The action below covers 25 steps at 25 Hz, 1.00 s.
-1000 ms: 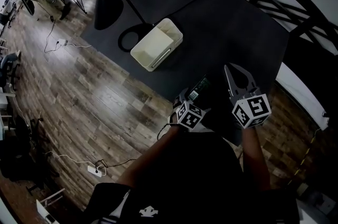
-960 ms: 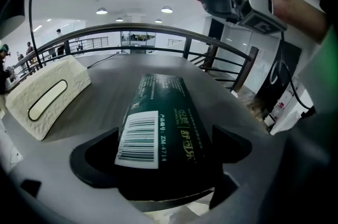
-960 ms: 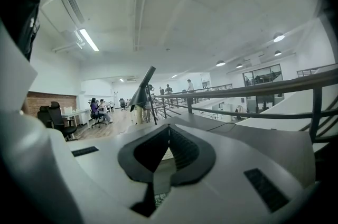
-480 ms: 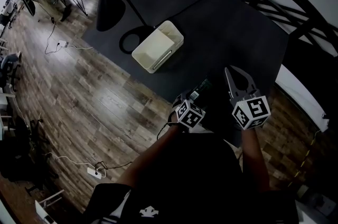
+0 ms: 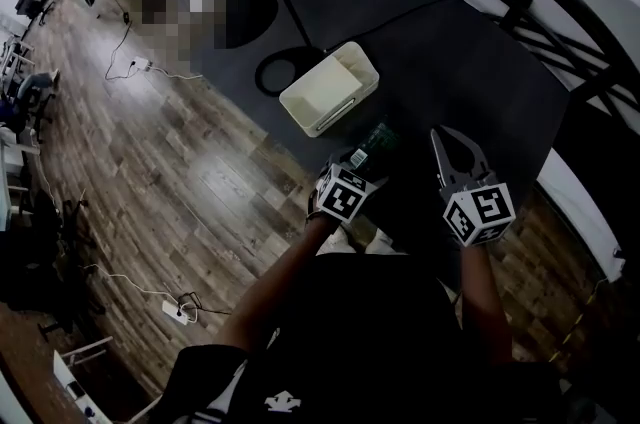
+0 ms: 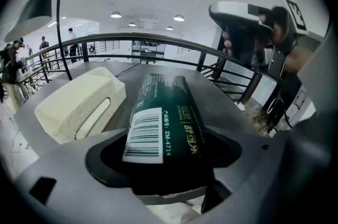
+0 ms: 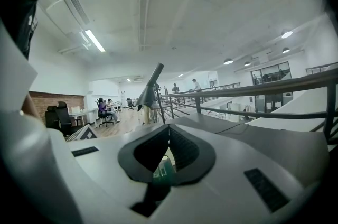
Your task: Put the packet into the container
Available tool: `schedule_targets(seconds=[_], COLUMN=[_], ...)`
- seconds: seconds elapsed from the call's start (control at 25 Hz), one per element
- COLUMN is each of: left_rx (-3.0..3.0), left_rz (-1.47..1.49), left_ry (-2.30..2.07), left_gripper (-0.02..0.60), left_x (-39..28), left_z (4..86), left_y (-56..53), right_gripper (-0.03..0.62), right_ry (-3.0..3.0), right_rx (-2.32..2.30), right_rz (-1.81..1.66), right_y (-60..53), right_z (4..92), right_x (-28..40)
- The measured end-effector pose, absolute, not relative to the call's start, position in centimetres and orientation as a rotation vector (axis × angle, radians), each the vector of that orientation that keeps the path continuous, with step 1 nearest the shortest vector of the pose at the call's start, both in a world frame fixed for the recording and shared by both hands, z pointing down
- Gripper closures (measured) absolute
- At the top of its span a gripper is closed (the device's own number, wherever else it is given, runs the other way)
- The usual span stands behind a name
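The left tongs (image 5: 362, 162) are clamped on the green packet (image 6: 163, 112), which sticks out ahead of the jaws with its barcode label facing up, lifted off the dark table (image 5: 460, 62) and just short of the cream container (image 5: 318, 107). From where I stand, the job now is to carry it over the open top. I would keep the packet level, line its long side up with the length of the box, and let go only once its far end is well past the near rim, or it may catch on the edge and tip out. The right tongs (image 5: 450, 137) are closed on nothing, off to the side. I count one packet, one container, two tongs.
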<state>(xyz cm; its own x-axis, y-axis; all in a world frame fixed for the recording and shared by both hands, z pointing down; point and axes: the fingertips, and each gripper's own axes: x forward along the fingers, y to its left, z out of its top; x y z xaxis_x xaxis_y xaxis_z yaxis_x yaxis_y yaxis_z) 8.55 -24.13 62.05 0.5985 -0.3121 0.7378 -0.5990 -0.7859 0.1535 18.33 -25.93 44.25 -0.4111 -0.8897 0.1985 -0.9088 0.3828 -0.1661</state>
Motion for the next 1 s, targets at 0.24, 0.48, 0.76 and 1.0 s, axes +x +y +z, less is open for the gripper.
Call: schedule_targets(seconds=[0.24, 0.48, 0.76, 1.0], left_rx=[2.500, 2.568, 2.596, 2.585], left_rz=[1.030, 1.108, 1.143, 1.231], left_ry=[-0.784, -0.815, -0.722, -0.663], left_gripper=[0.178, 0.178, 0.178, 0.178], left_x=[3.8, 0.6, -1.7, -2.9], left_z=[58.5, 55.5, 54.2, 56.0], left_y=[-29.5, -34.4, -39.4, -40.5], right_gripper=[0.589, 0.589, 0.589, 0.589], right_ry=[-2.629, -2.642, -2.630, -2.615], right_rx=[1.540, 1.502, 1.498, 1.507], right_rz=[0.342, 0.363, 0.362, 0.357], right_y=[-27.5, -28.4, -29.6, -29.9], right_z=[43.9, 44.1, 43.8, 44.1], right_x=[14.9, 13.2, 11.6, 11.4])
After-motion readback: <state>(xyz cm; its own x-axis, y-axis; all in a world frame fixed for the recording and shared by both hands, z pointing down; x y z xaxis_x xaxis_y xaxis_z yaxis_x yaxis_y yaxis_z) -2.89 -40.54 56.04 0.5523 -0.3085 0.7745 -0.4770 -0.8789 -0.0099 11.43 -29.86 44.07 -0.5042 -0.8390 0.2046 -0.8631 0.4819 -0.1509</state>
